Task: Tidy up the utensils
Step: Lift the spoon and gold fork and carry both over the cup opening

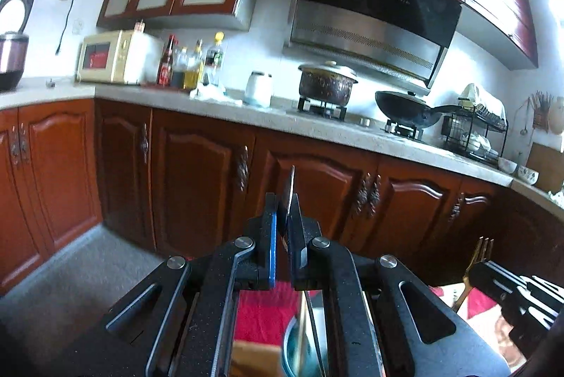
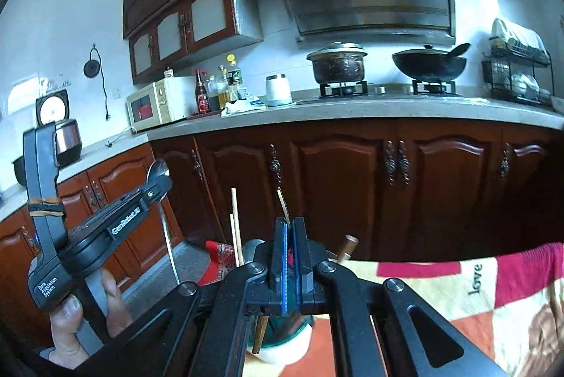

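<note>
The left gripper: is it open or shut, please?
Shut: the left gripper clamps a thin spoon handle between its pads.

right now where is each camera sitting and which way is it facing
Left wrist: sits on the left tongs, looking forward past their tips at the kitchen counter; the right tongs, gripping a gold fork, show at lower right.
Right wrist: sits on the right tongs, facing the same counter more squarely; the left tongs, gripping a spoon, and the hand holding them show at left.
Shared: both see the pot, wok, microwave and each other's tongs.
</note>
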